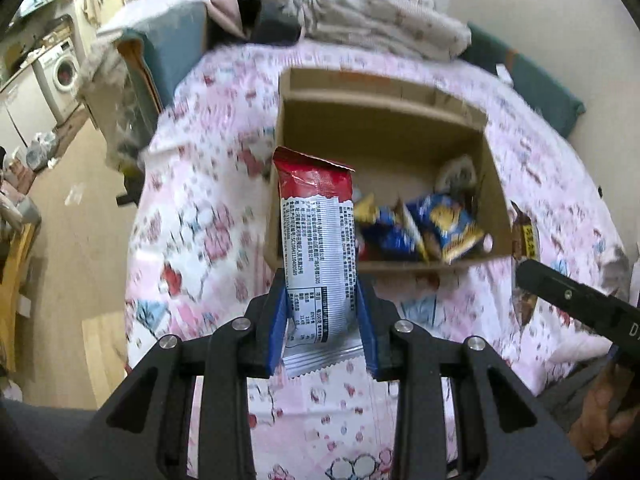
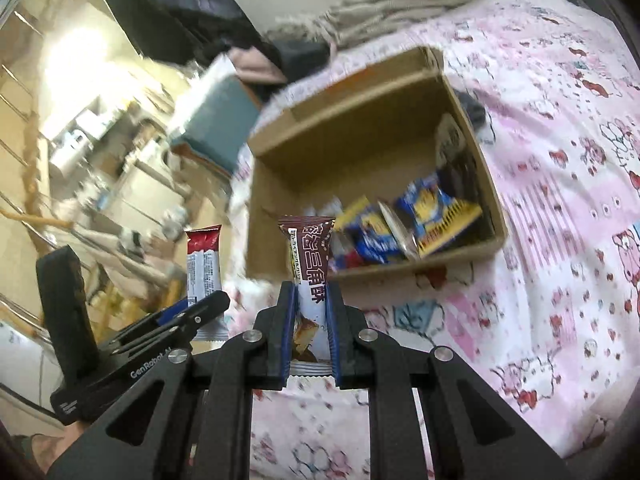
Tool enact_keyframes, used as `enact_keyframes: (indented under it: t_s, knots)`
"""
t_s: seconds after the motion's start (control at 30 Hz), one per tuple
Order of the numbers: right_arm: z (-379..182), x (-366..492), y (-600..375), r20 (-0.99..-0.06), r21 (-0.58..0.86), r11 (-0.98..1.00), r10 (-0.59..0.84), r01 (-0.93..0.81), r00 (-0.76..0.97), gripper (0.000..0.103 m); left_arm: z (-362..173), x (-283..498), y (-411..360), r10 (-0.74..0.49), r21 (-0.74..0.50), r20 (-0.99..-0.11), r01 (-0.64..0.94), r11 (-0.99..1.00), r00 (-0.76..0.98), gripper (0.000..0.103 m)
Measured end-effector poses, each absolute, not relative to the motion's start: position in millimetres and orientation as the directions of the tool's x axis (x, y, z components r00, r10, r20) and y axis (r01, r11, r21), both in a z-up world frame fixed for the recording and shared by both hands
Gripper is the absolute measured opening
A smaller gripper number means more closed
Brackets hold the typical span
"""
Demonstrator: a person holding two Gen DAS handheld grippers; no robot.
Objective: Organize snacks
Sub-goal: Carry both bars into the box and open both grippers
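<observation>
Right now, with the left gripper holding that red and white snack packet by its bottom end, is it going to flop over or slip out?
The red and white snack packet stands upright above the left gripper, so it probably stays fairly stiff. Its wrapper looks glossy, so it might slide if the grip loosens. It looks thin, so likely light and easy to drop into the cardboard box.

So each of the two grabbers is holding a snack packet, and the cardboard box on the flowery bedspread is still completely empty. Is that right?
Not quite: the cardboard box is not empty. The left wrist view shows several blue and yellow snack packets already lying in it. The rest holds: the left gripper has its jaws closed on a red and white packet, and the right gripper on a brown packet.
</observation>
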State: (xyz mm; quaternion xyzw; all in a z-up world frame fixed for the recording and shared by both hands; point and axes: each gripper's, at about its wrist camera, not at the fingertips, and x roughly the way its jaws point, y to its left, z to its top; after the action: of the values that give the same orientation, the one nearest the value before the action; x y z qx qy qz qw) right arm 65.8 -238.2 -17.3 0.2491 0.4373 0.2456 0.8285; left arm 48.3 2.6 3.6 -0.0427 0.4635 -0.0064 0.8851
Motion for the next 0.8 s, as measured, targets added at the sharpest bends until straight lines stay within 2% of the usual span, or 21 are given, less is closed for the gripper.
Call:
enact_keyframes:
  t_s: [0.23, 0.4, 0.6, 0.8]
  knots:
    - [6, 76, -259, -0.535, 0.625, 0.753, 0.607, -0.208, 0.588, 0.016, 14, 84, 5, -0.049, -0.063, -0.807, -0.002, 0.998, 0.589, 0.028]
    - [9, 99, -278, -0.531, 0.633, 0.755, 0.585, -0.172, 0.613, 0.016, 27, 101, 5, -0.048, -0.063, -0.788, -0.003, 0.998, 0.614, 0.028]
    - [0, 127, -297, -0.556, 0.65, 0.753, 0.563, -0.102, 0.612, 0.016, 28, 124, 4, -0.07, -0.083, -0.778, 0.008, 0.997, 0.625, 0.028]
    - [-18, 155, -289, -0.634, 0.592, 0.803, 0.517, -0.068, 0.575, 0.016, 11, 143, 1, -0.086, -0.095, -0.787, 0.018, 0.995, 0.611, 0.028]
